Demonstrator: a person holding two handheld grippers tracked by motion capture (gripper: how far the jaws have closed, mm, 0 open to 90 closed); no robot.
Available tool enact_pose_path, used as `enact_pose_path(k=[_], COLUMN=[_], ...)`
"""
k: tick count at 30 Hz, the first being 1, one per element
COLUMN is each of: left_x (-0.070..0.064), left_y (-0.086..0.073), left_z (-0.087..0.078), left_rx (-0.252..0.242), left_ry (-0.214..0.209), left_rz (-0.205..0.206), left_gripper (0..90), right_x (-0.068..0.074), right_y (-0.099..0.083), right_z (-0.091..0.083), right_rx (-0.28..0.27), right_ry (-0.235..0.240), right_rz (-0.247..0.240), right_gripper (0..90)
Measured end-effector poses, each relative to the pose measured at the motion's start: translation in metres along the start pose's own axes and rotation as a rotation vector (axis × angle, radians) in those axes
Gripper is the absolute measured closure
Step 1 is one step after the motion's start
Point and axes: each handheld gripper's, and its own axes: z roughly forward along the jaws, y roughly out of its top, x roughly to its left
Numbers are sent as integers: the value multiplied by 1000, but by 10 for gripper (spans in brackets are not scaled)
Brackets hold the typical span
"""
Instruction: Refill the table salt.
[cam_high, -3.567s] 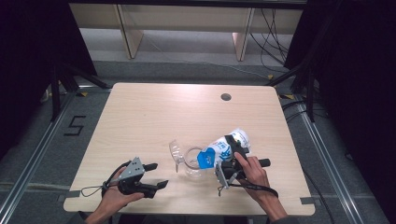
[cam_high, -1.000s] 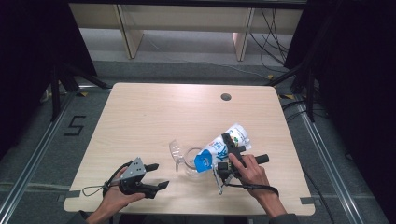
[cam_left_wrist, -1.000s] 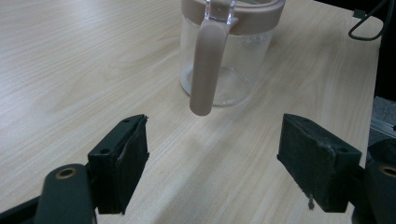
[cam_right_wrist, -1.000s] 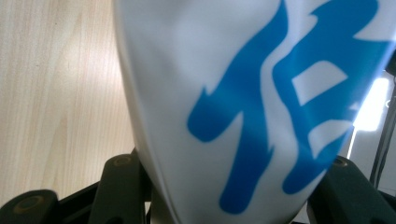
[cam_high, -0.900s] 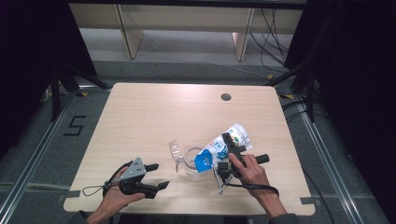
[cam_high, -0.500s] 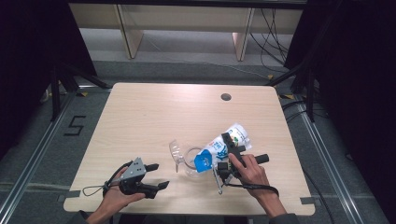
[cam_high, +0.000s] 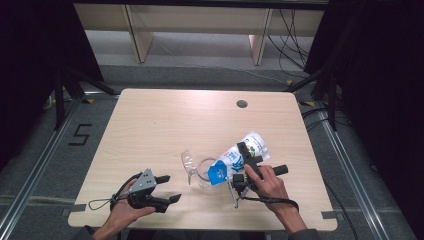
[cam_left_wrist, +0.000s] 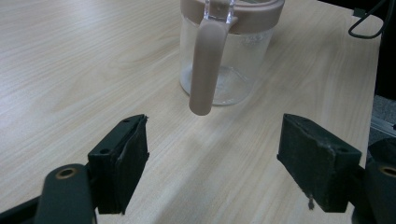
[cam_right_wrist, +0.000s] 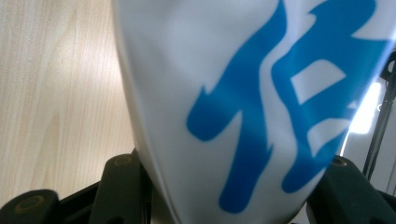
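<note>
The right claw (cam_high: 243, 165) is clamped on a white pouch (cam_high: 240, 156) with blue print, its two black jaws pressing the soft sides in from either flank; in the right gripper view the pouch (cam_right_wrist: 243, 102) swells up between the jaws, glossy white with a large blue character across it. From the high view the pouch lies tilted, its blue lower end dipping over the mouth of a clear glass jug (cam_high: 202, 170) near the front middle of the desk (cam_high: 165, 120), its white upper end pointing back and to the right. The jug (cam_left_wrist: 226, 51) is see-through, with a dusty pink rim band and a pink handle that hangs down its near side. The left claw (cam_high: 167, 189) stands wide open with nothing in it, low over the desk near the front left, its jaws facing the jug's handle and well apart from it.
</note>
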Motion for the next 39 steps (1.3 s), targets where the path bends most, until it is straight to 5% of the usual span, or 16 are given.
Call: enact_pose_path(k=[27, 30, 39], left_x=[0, 0, 0], left_y=[0, 0, 0], left_z=[1, 0, 0], left_rx=[2, 3, 6], left_ry=[3, 7, 9], left_rz=[-2, 0, 4], left_gripper=[236, 236, 236], right_x=[0, -3, 0], right_y=[0, 0, 0], right_z=[-1, 0, -1], right_rx=[-3, -15, -8], right_ry=[-21, -27, -24], right_rz=[-15, -49, -12], right_gripper=[501, 503, 507])
